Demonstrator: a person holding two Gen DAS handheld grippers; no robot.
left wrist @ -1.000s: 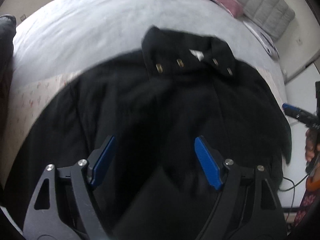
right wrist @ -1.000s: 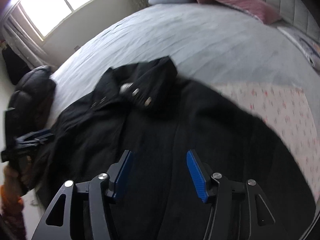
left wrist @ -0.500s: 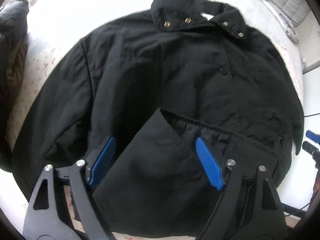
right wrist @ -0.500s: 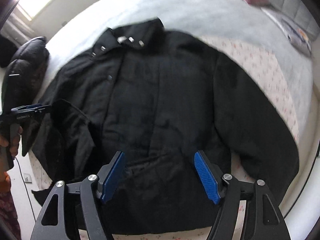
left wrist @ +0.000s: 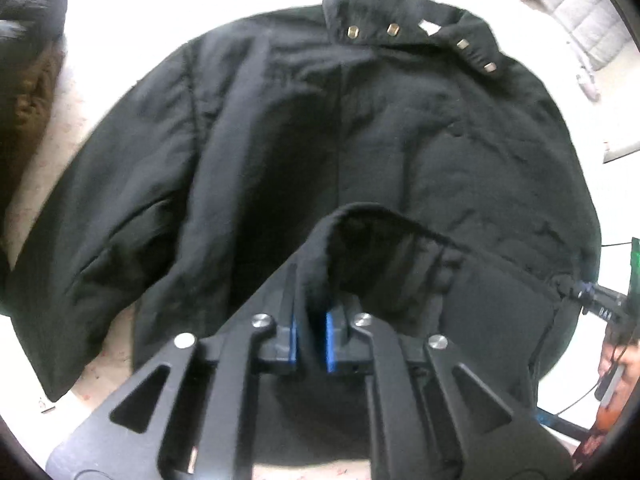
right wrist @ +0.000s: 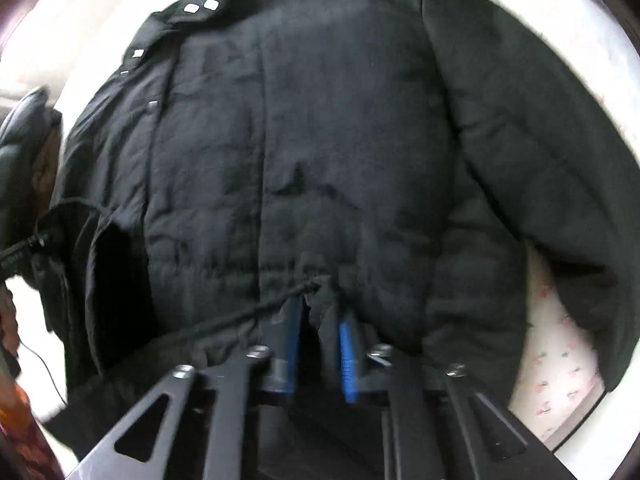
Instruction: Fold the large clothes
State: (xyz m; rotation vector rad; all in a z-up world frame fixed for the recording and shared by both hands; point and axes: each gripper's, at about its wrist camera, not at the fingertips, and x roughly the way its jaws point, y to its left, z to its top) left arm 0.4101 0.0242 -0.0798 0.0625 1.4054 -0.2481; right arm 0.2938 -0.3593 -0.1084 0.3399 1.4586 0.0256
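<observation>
A black padded jacket (left wrist: 360,140) lies front up on the bed, its snap-studded collar (left wrist: 408,32) at the far end. A flap of it is folded over at the near edge. My left gripper (left wrist: 314,304) points down, its jaws closing, and the blue pads pinch the raised edge of that flap. In the right wrist view the jacket (right wrist: 320,140) fills the frame. My right gripper (right wrist: 320,312) is closing on the near hem where the drawstring (right wrist: 256,312) comes out, with cloth pressed between its pads.
The bed has a pale sheet with a small floral print (right wrist: 560,360). Another dark puffy garment (left wrist: 28,40) lies at the left edge. A grey quilted headboard (left wrist: 580,20) is at the far right. A person's hand (left wrist: 616,360) and a cable show at the right.
Both grippers have come down closer to the jacket's near edge. Their jaws, wide apart before, have closed onto the fabric.
</observation>
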